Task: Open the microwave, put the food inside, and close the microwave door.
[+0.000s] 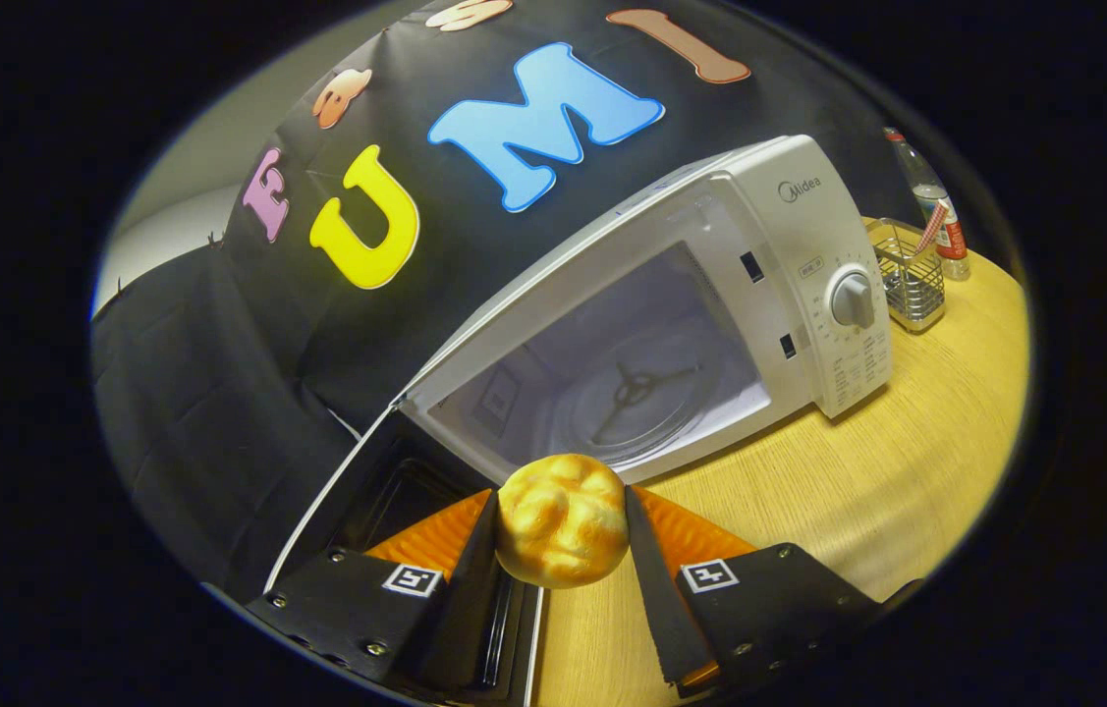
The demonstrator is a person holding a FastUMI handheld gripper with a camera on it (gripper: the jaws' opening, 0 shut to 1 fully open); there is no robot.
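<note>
A golden bread roll [562, 520] is clamped between my two fingers, and my gripper [561, 525] is shut on it. Just beyond the roll stands a white microwave [789, 236] on the wooden table [907, 471]. Its door [386, 501] hangs swung wide to the left of my fingers, dark window facing me. The cavity shows a glass turntable [636, 398] with nothing on it. The roll hangs in the air just in front of the cavity's lower front edge. A round dial [853, 299] sits on the control panel at the right.
To the right of the microwave stand a wire mesh holder [910, 280] and a clear plastic bottle [936, 206]. Black cloth forms the booth wall behind and left of the oven. Bare wooden tabletop stretches ahead of my right finger.
</note>
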